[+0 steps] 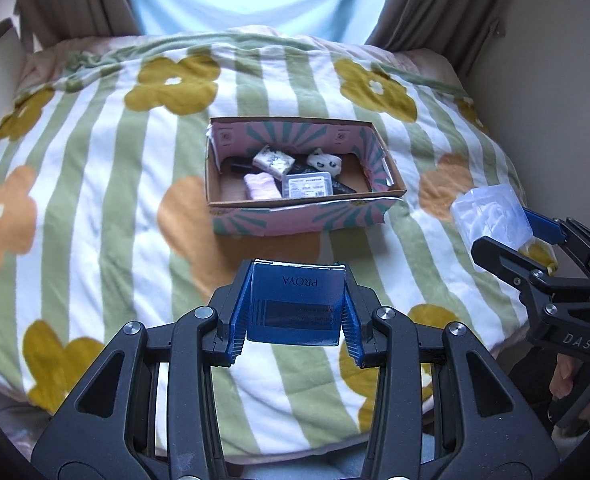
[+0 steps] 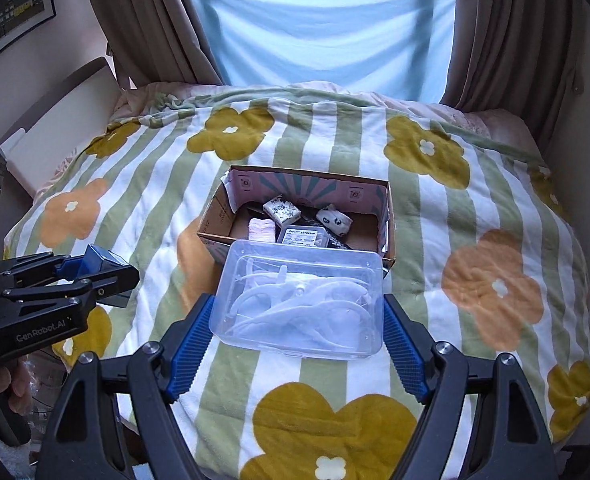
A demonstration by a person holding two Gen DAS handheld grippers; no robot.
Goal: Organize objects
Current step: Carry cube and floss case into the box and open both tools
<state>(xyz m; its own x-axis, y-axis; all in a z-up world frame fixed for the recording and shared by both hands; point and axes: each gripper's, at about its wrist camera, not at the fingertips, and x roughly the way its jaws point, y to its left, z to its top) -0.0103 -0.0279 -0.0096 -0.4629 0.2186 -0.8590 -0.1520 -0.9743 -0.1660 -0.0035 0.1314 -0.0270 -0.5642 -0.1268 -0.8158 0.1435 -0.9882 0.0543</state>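
Blue ribbed pads on your left gripper [image 1: 295,312] are clamped on a small blue carton [image 1: 297,304], jaws drawn in narrow around it, while your right gripper [image 2: 299,332] holds a clear plastic case [image 2: 301,300] across its width, jaws set wide with the pads against its short sides. Both loads hang above the flowered blanket [image 1: 95,160], short of the cardboard box [image 1: 307,216] that sits in the middle of the bed. Since the task is tidying, the sensible reading is that both things belong in that box, so bring one hand in at a time; two grippers over one small opening will crowd each other. Take the carton first, as it is compact, and lower it toward the bare patch of floor at the box's right end before you let go. The clear case is nearly as long as the box is wide, so keep it level, line its long side up with the box's long side, and set it on top of what is there, not wedged in. Inside the box lie a pink rolled cloth [image 1: 259,186], a white patterned packet [image 1: 273,160], a white bundle with dark spots [image 1: 327,162], a flat grey labelled case [image 1: 309,186] and something dark beneath them. The clear case itself holds pale curved plastic pieces; what they are you cannot tell.
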